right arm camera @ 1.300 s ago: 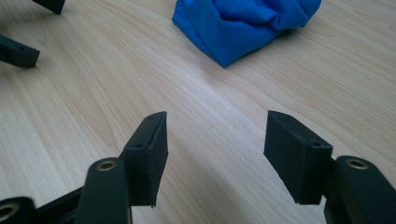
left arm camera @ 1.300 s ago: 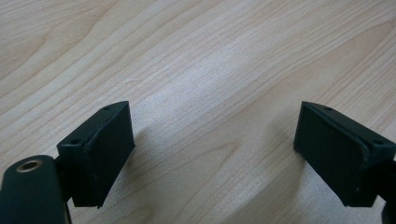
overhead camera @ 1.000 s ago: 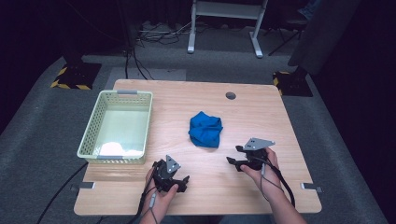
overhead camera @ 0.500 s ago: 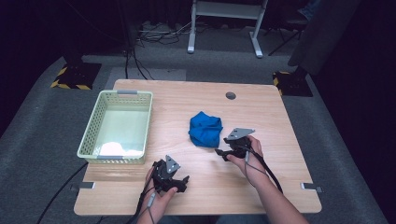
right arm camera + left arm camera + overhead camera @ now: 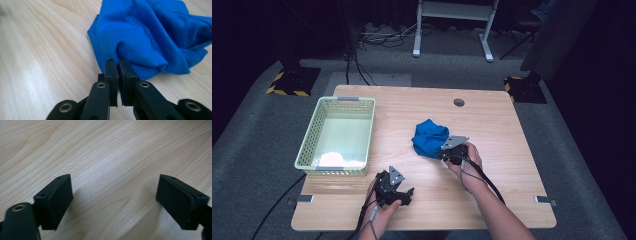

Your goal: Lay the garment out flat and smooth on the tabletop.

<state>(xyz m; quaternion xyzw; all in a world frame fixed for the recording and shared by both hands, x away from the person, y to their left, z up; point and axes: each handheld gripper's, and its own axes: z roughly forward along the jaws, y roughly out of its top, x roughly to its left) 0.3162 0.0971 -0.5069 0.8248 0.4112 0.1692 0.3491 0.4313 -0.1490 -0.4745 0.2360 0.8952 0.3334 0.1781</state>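
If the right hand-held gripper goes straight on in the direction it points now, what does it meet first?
The blue cloth. The right hand-held gripper has just been closing its jaws, and their tips already sit at the cloth's near edge, seemingly pinching a fold, so going on would likely push into the bundle.

**Left gripper over bare wood**

Left gripper (image 5: pixel 115 197) jaws wide apart, nothing between them. Below: light wood table (image 5: pixel 107 155), grain running diagonally. Pads (image 5: pixel 58 195) sit close above the surface and cast a soft shadow.
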